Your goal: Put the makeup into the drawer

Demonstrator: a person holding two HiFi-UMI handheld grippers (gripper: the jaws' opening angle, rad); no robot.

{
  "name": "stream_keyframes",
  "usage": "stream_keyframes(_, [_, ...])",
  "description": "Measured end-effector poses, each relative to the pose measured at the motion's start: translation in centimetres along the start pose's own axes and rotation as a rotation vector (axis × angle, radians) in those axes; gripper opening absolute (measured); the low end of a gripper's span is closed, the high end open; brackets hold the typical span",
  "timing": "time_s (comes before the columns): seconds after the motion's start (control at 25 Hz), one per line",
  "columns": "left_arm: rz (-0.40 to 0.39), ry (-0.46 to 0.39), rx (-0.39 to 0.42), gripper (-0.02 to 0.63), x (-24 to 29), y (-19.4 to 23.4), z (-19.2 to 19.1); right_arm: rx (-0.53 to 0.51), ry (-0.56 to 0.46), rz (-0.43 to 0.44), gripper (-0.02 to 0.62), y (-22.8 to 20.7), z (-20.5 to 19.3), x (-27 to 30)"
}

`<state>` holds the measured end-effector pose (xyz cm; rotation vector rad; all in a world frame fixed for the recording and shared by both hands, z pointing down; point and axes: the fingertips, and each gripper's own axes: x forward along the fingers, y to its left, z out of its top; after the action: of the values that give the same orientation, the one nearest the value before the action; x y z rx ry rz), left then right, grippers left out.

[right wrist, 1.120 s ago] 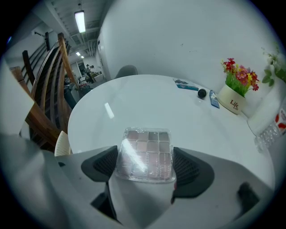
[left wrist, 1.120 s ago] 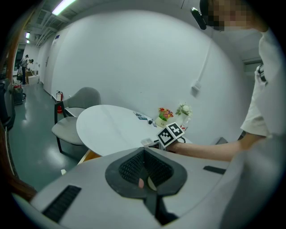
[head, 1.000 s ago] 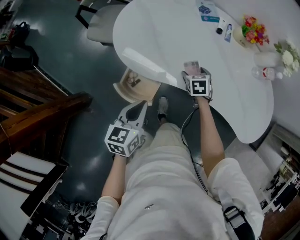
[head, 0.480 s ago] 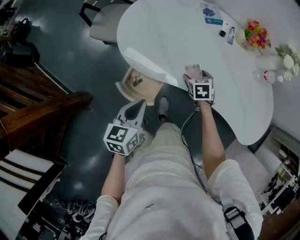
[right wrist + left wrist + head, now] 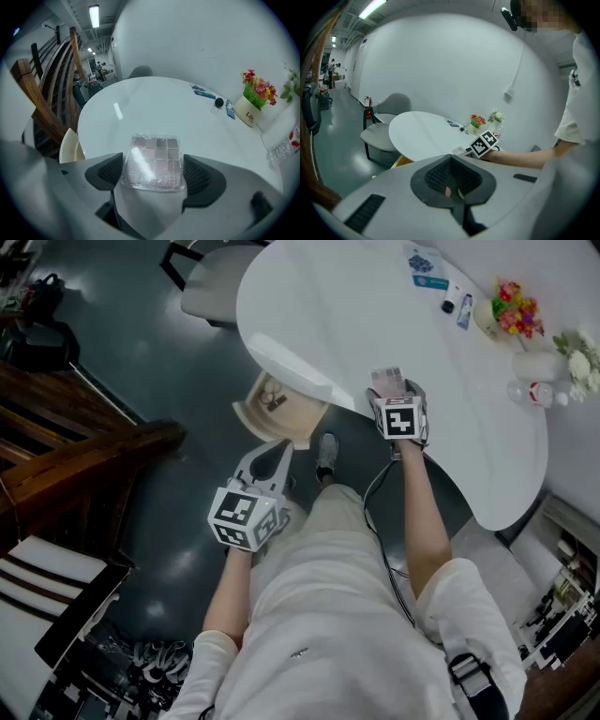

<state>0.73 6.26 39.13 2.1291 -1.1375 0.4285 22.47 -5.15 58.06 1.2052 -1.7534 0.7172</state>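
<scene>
A person seen from above holds a gripper in each hand beside a round white surface (image 5: pixel 375 315). The right gripper (image 5: pixel 390 392) reaches over the near edge of the surface, and its fingers (image 5: pixel 202 176) are clamped on either side of a clear-cased eyeshadow palette (image 5: pixel 153 160). The palette lies flat between them, its rows of pinkish-brown squares facing up, raised above the surface.

The left gripper (image 5: pixel 268 459) hangs lower, off the surface and over the dark floor, near the person's shoe. Its fingers (image 5: pixel 437 175) are pressed together with nothing between them.

A pale wooden drawer (image 5: pixel 272 405) stands pulled out from under the edge of the surface, between the two grippers and a little ahead of the left one. A small dark item lies inside it, too small to identify.

At the far side of the surface sit a pot of red and yellow flowers (image 5: pixel 507 309), a small blue tube (image 5: pixel 465 311) and a blue packet (image 5: pixel 427 268), well apart from the palette. A grey chair (image 5: pixel 212 289) stands beyond.
</scene>
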Motion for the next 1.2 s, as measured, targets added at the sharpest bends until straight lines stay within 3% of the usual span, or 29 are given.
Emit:
stream_keyframes(0.4, [-0.001, -0.003, 0.000, 0.008, 0.18, -0.13, 0.25, 0.005, 0.009, 0.007, 0.382, 0.19, 0.85, 0.01])
stream_keyframes(0.68, [-0.004, 0.000, -0.001, 0.008, 0.43, -0.19, 0.15, 0.074, 0.001, 0.022, 0.380, 0.18, 0.74, 0.29])
stream_keyframes(1.2, [-0.002, -0.004, -0.004, 0.008, 0.21, -0.12, 0.14, 0.052, 0.013, 0.037, 0.379, 0.56, 0.57, -0.01])
